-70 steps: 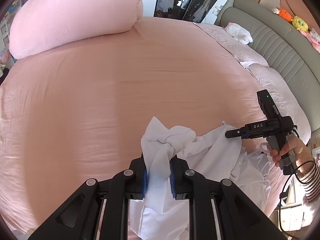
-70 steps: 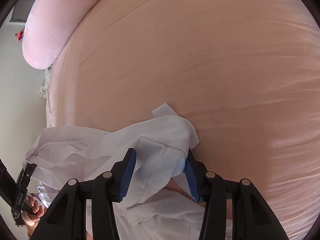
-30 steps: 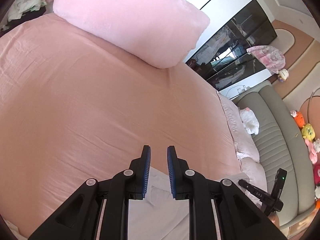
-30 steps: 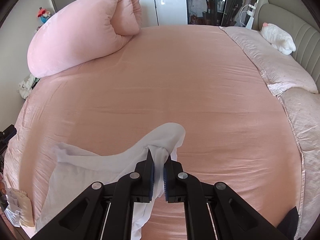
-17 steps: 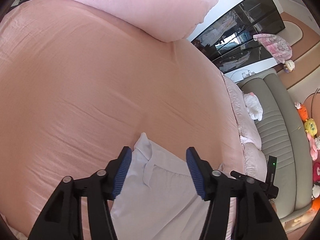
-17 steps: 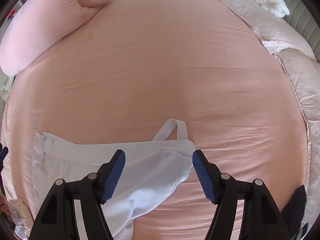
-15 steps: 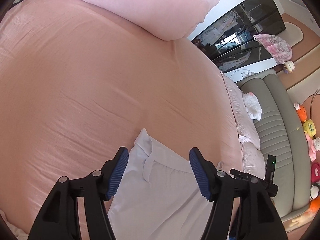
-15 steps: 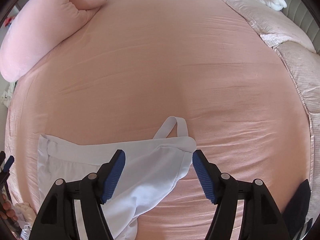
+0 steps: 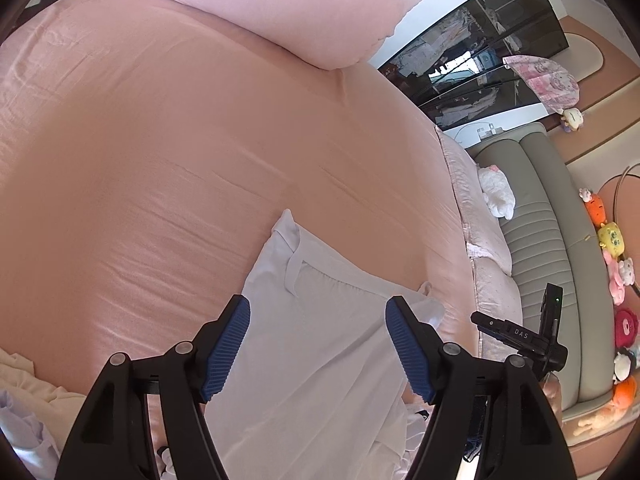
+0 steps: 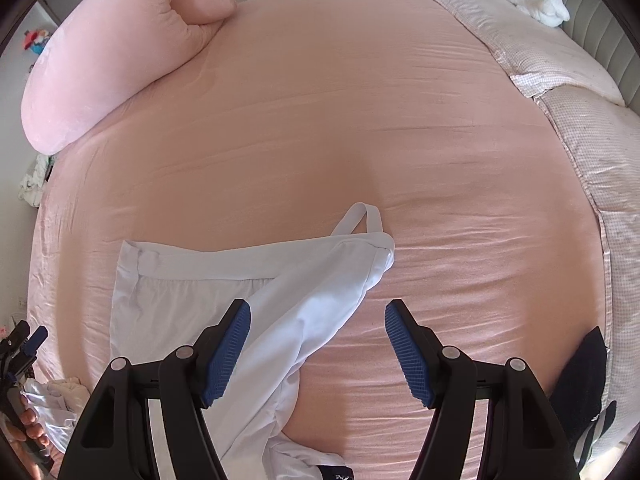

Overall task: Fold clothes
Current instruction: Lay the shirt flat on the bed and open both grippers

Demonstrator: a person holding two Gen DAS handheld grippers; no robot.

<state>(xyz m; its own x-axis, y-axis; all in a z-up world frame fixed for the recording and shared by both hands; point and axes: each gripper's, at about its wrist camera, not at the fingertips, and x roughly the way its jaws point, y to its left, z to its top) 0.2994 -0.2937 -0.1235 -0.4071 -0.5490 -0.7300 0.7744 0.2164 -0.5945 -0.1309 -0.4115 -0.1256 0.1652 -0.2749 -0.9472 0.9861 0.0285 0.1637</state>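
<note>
garment point(image 10: 192, 304): white, now released and spread flat on the pink bed point(image 10: 360, 112), waistband far, right corner bunched | left gripper point(image 9: 318, 344), right gripper point(image 10: 318, 344): jaws wide, empty | ready for smoothing or folding

1. a bed point(image 10: 360, 120) with a pink sheet carries everything.
2. a white garment point(image 10: 224, 292) lies spread near its front edge.
3. a pink duvet point(image 10: 120, 60) is bunched at the far left.
4. pillows point(image 10: 560, 64) lie at right.
</note>
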